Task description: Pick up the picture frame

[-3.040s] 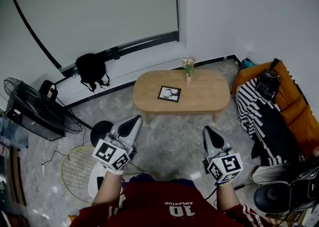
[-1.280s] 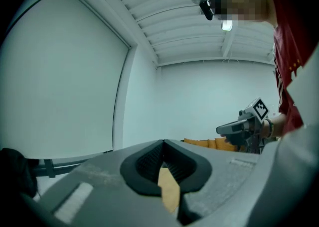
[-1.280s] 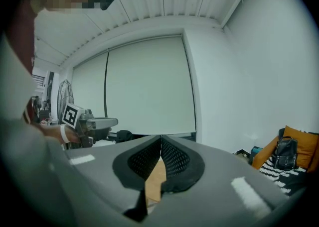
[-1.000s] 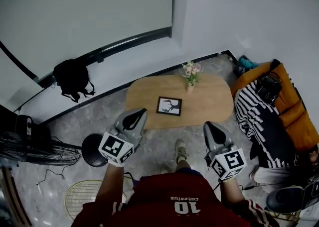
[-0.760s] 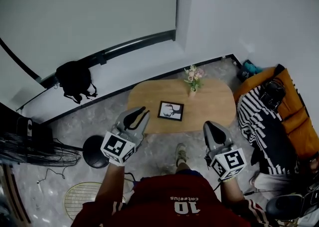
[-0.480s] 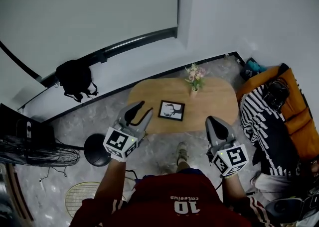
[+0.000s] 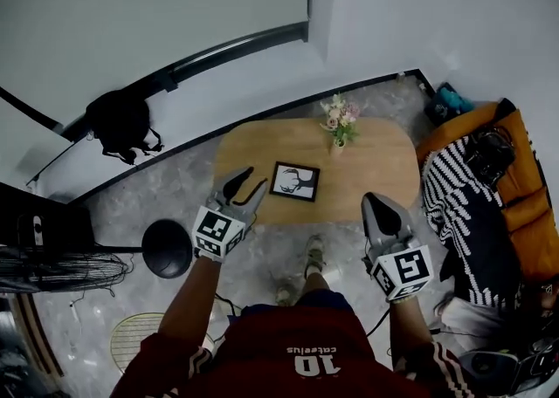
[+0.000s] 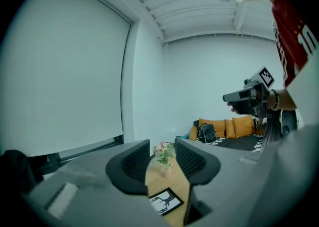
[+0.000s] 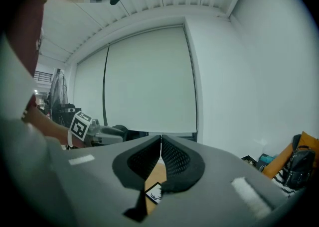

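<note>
Head view: the picture frame (image 7: 294,181) lies flat on the wooden tabletop (image 7: 371,169), near its front edge, with a vase of flowers (image 7: 340,117) towards the back. Your left tongs (image 7: 244,185) hover just left of the frame. Your right tongs (image 7: 382,204) hang at the front edge, apart from it.

Left gripper view: the jaws have just been opening and stand wide, nothing between them.

Right gripper view: the jaws are pressed together, empty.

Head cam: high up, looks steeply down on oval light-wood low table (image 7: 376,169), far off. Left gripper cam: low, nr level, faces orange sofa (image 8: 224,127). Right gripper cam: low, faces white roller blind (image 9: 149,81). All 3 share table w/ black-framed deer picture (image 7: 294,181).
</note>
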### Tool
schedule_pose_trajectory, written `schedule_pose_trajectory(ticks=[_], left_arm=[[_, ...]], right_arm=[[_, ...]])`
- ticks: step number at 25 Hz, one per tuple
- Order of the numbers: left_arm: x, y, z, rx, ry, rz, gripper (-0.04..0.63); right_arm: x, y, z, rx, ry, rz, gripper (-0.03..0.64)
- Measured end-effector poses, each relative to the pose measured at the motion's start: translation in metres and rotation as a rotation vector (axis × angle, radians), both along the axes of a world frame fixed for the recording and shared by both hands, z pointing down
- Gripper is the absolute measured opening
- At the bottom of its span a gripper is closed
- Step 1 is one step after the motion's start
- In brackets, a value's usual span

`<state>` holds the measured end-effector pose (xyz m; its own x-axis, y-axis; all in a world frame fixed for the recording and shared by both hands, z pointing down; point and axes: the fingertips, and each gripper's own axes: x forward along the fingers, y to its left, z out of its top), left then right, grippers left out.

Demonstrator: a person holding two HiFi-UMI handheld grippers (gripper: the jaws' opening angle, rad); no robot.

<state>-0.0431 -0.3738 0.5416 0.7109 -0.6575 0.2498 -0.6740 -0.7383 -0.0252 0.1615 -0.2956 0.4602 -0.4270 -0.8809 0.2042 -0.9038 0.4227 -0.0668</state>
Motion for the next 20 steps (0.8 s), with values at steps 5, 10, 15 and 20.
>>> schedule_pose_trajectory(ticks=[5, 10, 15, 20], left_arm=[[0.009, -0.026, 0.062, -0.049, -0.022, -0.032, 0.155], [0.014, -0.056, 0.129, -0.15, -0.023, -0.066, 0.155], [0.017, -0.078, 0.205, -0.235, -0.094, -0.095, 0.155], [0.018, -0.094, 0.285, -0.306, -0.109, -0.142, 0.155]], right_arm=[[0.009, -0.021, 0.023, -0.022, -0.017, -0.003, -0.002], [0.009, -0.05, 0.041, -0.04, 0.018, -0.018, 0.0], [0.002, -0.079, 0.056, -0.003, 0.066, -0.065, 0.0], [0.0, -0.098, 0.085, 0.031, 0.058, -0.09, 0.001]])
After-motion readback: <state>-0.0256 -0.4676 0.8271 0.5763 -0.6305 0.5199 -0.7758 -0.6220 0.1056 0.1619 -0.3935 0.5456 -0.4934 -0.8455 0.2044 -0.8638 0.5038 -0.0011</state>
